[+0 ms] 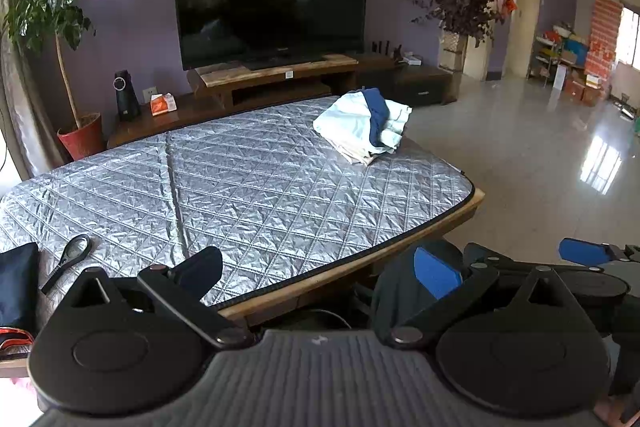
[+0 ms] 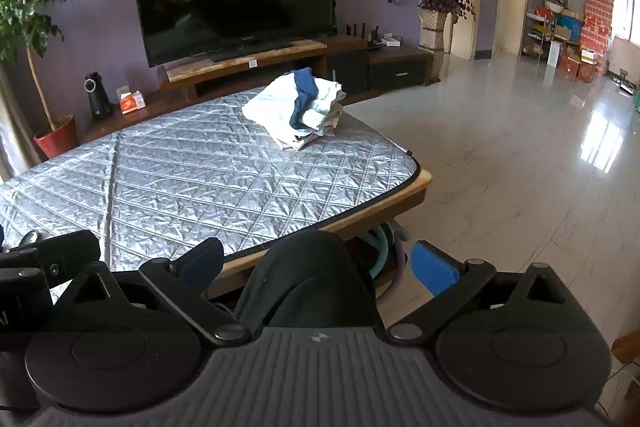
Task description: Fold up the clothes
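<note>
A pile of folded clothes (image 1: 362, 127) (image 2: 298, 111), white, pale green and beige with a dark blue piece across it, sits at the far right corner of the silver quilted table (image 1: 240, 183) (image 2: 180, 179). My left gripper (image 1: 320, 273) hangs open over the table's near edge, nothing between its fingers. My right gripper (image 2: 320, 263) is open too, off the table's near right corner, with a person's dark-clad knee (image 2: 308, 283) behind the gap. In the left wrist view the right gripper's blue pad (image 1: 584, 251) shows at the far right.
A dark blue cloth (image 1: 18, 283) and a black magnifier-like tool (image 1: 70, 259) lie at the table's near left. Behind stand a TV (image 1: 272, 3) on a low wooden cabinet (image 1: 276, 75), a potted tree (image 1: 52, 27), and shiny tiled floor (image 2: 520, 155) to the right.
</note>
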`<state>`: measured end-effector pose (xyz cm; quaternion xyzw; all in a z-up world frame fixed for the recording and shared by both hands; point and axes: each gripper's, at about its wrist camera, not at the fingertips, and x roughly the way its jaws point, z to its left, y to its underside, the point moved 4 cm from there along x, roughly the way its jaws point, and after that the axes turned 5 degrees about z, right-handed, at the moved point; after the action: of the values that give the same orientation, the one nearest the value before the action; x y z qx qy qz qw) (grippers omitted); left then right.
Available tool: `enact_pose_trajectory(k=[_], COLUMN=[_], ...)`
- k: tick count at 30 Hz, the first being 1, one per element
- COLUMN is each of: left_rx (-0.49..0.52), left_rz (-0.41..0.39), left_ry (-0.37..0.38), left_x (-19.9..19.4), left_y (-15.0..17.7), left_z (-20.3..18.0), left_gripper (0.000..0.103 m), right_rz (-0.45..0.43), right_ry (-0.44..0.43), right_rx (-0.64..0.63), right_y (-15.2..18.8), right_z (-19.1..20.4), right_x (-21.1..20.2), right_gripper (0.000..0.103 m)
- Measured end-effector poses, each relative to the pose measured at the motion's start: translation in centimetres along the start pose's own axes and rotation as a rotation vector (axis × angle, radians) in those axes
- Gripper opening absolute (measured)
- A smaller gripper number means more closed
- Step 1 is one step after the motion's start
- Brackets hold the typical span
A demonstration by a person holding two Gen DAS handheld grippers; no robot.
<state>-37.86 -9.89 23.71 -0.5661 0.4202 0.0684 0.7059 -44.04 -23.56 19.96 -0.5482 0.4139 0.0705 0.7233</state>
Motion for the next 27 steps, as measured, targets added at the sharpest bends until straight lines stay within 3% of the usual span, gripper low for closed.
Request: enact_pose_trajectory(k=[27], left_rx=[-0.018], left_rz=[0.002], left_ry=[-0.013], left_x=[0.27], left_y=[0.14], left_z=[0.36], left_gripper=[0.102], right_rz=[-0.020], right_ry=[0.005], right_rx=[-0.021], right_y=[-0.13], right_z=[0.18], right_x=[-0.13], right_gripper=[0.102])
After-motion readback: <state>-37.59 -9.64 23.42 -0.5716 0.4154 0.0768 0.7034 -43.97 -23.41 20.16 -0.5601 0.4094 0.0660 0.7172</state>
